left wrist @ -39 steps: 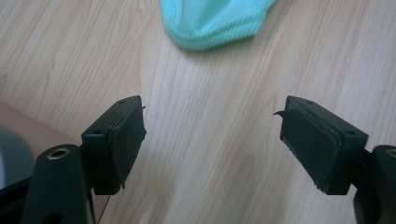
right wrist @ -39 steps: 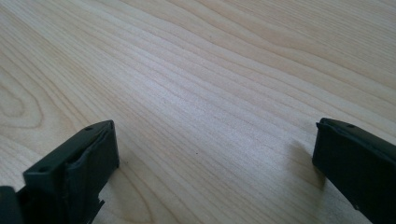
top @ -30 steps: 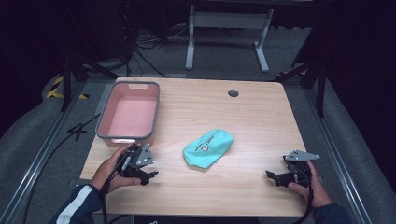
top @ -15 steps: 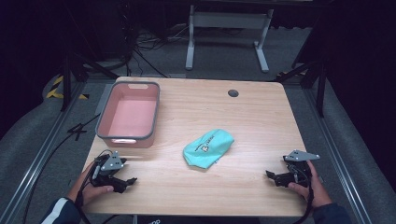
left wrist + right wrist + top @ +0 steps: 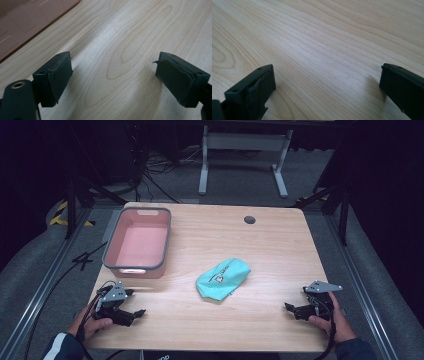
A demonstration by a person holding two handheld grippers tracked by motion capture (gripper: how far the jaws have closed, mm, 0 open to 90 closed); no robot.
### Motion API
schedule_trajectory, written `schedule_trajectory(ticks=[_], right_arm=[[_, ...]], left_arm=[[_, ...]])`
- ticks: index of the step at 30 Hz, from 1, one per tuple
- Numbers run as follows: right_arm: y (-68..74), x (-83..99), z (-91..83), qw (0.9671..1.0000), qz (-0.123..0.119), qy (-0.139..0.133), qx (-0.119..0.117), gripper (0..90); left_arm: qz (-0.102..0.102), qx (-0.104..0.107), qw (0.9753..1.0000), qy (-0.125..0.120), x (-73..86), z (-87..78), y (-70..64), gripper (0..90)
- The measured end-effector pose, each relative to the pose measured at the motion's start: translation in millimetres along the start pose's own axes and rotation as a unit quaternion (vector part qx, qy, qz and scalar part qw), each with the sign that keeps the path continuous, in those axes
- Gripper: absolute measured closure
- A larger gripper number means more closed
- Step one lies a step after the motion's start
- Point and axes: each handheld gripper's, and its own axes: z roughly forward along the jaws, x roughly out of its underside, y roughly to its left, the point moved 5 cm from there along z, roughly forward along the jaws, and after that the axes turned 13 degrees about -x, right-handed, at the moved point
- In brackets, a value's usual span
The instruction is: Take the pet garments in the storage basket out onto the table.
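A teal cloth cap (image 5: 222, 279) with a small logo lies crumpled on the middle of the wooden table (image 5: 260, 245). A pink bin (image 5: 137, 242) with a grey rim stands empty at the back left; its wall (image 5: 27, 20) appears in the left gripper view's upper left corner. My left gripper (image 5: 136, 313) rests low at the front left corner, open, with bare wood between its jaws (image 5: 112, 72). My right gripper (image 5: 291, 309) sits at the front right, also open over bare wood (image 5: 327, 77). Both are well apart from the cap.
A dark round grommet (image 5: 249, 220) is set in the table's back edge. Black cables (image 5: 75, 265) trail off the left side over grey floor. A white metal stand (image 5: 240, 150) stands beyond the table.
My left gripper has drawn back from near the bin's front toward the table's front left corner. The right gripper and the cap have stayed put.
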Motion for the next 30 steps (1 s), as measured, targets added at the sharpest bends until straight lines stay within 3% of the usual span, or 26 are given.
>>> schedule_trajectory(ticks=[30], right_arm=[[0.2, -0.4, 0.4, 1.0000, 0.002, -0.001, -0.001, 0.7]], left_arm=[[-0.003, -0.005, 1.0000, 0.006, -1.8, 2.1, -0.7, 10.1]])
